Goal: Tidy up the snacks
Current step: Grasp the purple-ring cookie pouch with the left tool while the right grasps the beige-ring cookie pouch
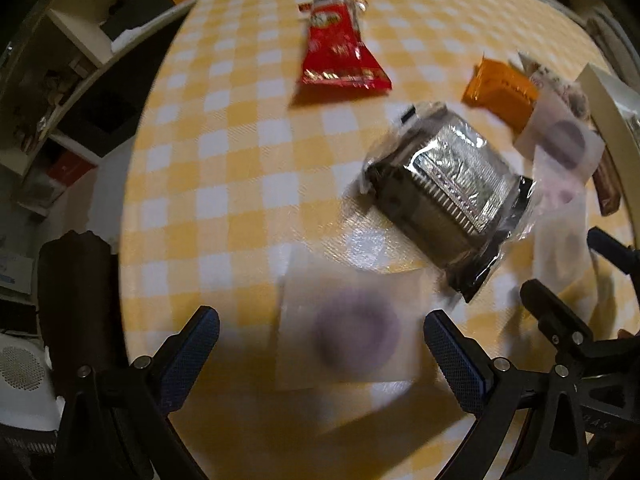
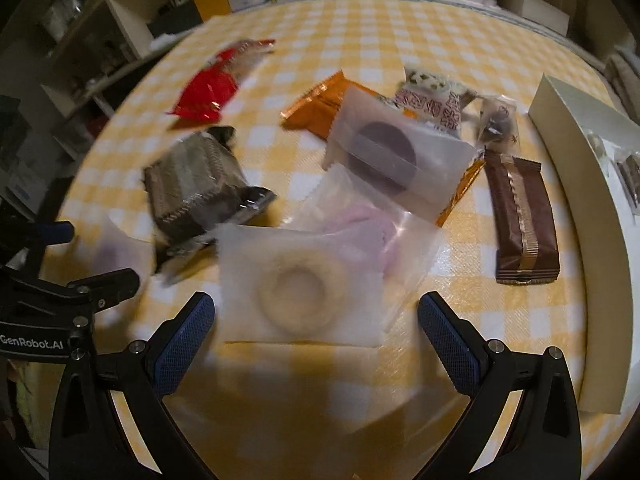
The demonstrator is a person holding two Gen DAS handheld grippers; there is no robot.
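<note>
Snack packets lie scattered on a yellow-checked tablecloth [image 1: 240,160]. In the left wrist view my left gripper [image 1: 320,344] is open, its fingers on either side of a frosted packet holding a purple ring [image 1: 352,336]. Beyond it lie a silver and black packet [image 1: 448,192], a red packet [image 1: 340,52] and an orange packet [image 1: 500,88]. In the right wrist view my right gripper [image 2: 316,328] is open around a frosted packet with a pale ring [image 2: 300,284]. Behind that are a pink snack in a clear bag [image 2: 360,224], a dark-disc packet [image 2: 384,152] and a brown bar [image 2: 520,216].
A white box [image 2: 576,200] stands at the table's right edge with a few wrapped items inside. Shelves [image 1: 72,60] with clutter line the left side beyond the table. A patterned packet [image 2: 428,96] and a small clear packet [image 2: 496,120] lie at the back.
</note>
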